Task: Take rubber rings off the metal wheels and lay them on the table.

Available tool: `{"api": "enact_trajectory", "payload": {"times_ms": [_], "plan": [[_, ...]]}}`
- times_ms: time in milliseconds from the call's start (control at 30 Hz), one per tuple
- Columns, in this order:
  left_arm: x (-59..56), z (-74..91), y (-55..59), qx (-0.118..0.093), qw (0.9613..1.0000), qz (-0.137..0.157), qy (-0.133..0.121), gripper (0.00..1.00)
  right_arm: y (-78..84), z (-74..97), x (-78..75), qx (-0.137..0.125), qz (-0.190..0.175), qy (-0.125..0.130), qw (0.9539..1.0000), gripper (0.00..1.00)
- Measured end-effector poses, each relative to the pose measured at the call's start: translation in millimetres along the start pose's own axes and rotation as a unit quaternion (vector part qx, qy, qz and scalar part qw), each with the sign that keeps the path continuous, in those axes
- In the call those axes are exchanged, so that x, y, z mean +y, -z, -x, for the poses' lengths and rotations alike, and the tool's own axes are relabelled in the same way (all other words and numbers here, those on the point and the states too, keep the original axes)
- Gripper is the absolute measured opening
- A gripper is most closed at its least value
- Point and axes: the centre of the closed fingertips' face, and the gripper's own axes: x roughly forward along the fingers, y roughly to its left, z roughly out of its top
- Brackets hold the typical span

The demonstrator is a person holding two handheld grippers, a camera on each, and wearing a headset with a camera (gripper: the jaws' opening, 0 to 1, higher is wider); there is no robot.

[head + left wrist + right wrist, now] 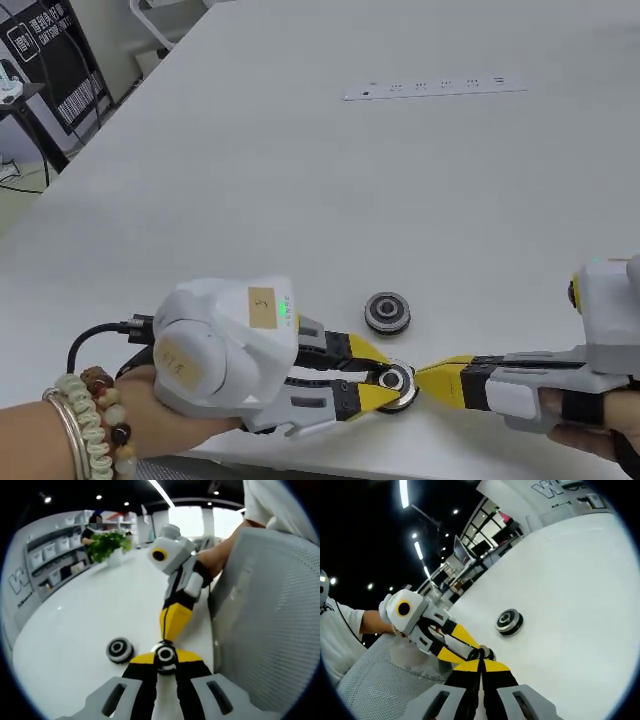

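Note:
A small metal wheel with a black rubber ring sits just above the table's near edge, clamped between the yellow jaws of my left gripper. From the right, my right gripper reaches in with its jaws pressed together on the wheel's rim, where the rubber ring is. In the left gripper view the right gripper meets the wheel from above. A second wheel, ring still on, lies flat on the table a little beyond.
The white table stretches far ahead, with a power strip near the back. The table's front edge runs just under both grippers. A grey mesh chair stands close behind, and a potted plant sits far off.

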Motion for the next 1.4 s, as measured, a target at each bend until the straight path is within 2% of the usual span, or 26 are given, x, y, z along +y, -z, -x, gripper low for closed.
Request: {"api": "enact_trajectory", "payload": {"times_ms": [533,1400], "plan": [[-0.6,0.8,0.1,0.003,1.0000,-0.009,0.001,0.14,-0.1,-1.6,5.6,0.006,0.009,-0.005,0.9999,0.00],[-0.2,0.3,0.2,0.002,1.0000,-0.002,-0.001,0.14,-0.5,-6.0,11.0,0.007,0.011,-0.025,0.9996,0.00]]}}
